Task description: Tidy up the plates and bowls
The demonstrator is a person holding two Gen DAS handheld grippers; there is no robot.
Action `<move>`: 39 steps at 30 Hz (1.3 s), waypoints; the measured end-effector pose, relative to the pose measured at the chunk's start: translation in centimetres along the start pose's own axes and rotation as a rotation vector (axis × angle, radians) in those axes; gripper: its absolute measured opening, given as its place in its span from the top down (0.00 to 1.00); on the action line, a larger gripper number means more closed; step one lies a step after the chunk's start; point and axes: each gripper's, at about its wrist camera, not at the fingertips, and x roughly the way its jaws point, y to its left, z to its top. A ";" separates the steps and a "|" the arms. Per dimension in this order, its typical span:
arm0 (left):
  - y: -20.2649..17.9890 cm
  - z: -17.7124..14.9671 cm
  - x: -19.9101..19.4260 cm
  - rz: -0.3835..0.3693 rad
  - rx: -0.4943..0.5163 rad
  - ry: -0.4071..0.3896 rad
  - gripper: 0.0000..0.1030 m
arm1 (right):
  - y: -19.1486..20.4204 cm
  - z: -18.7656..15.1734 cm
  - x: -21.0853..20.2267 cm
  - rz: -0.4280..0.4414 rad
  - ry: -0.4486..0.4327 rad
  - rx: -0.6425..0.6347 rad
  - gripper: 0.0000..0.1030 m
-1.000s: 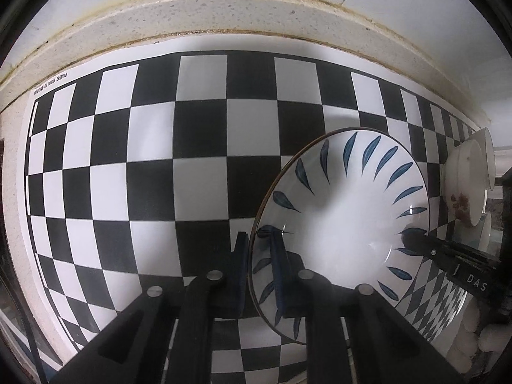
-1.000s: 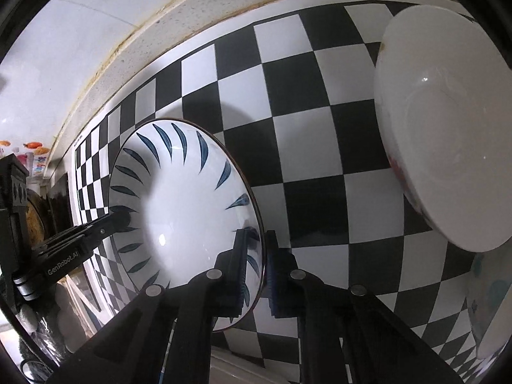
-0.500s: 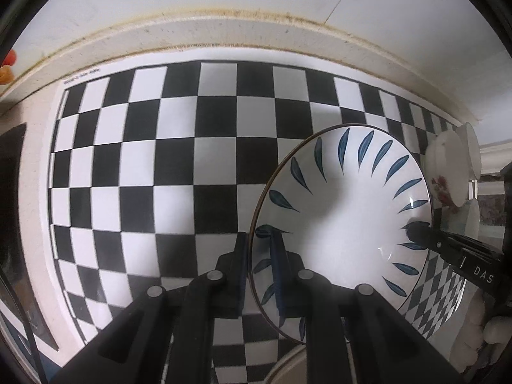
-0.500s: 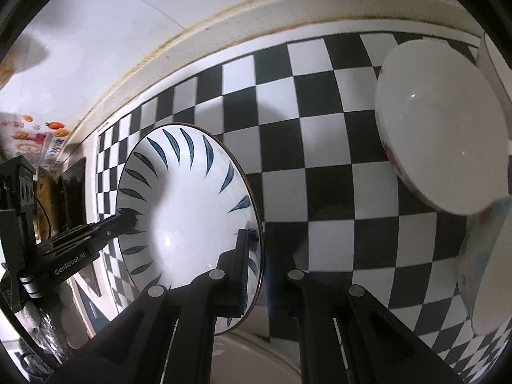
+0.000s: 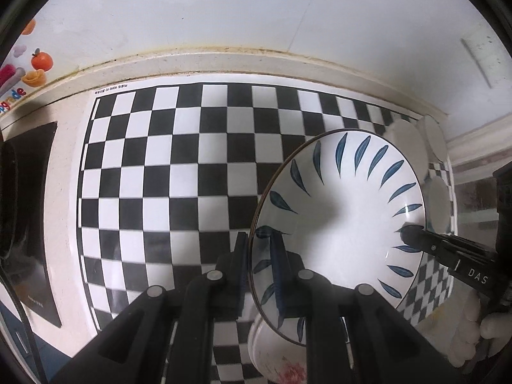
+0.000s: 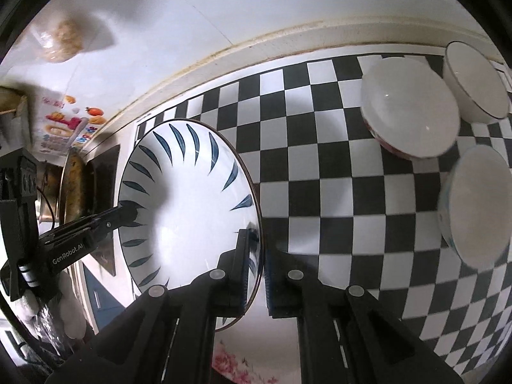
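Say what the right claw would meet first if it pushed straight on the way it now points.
Probably the checkered mat: the right claw, shut on the leaf-patterned plate's rim, points steeply down at bare squares. The floral dish sits nearer the camera, likely outside that line; depth is uncertain.

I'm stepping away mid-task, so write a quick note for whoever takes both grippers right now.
Left gripper: shut on the leaf-pattern plate, at its left rim.
Right gripper: shut on the same plate at the opposite rim.
The plate is held over the checkered mat, above a floral dish.
Three bowls sit at the mat's right end.
Done: plate gripped by both.
Left: set it down and release; which stack is not shown.
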 end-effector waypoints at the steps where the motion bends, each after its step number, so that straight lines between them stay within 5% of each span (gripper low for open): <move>1: -0.4 -0.6 -0.3 -0.003 0.001 -0.002 0.89 | 0.2 -0.5 -0.4 0.001 -0.002 -0.005 0.91; 11: -1.6 -6.8 -0.7 -0.005 0.016 0.027 0.89 | -0.3 -6.8 -1.8 0.009 0.023 -0.019 0.91; 22: -1.9 -11.2 4.2 0.031 0.004 0.159 0.89 | -3.0 -12.3 2.6 -0.012 0.137 -0.010 0.91; 39: -3.4 -12.3 8.2 0.084 0.027 0.245 0.88 | -5.8 -13.5 7.0 -0.046 0.223 0.009 0.91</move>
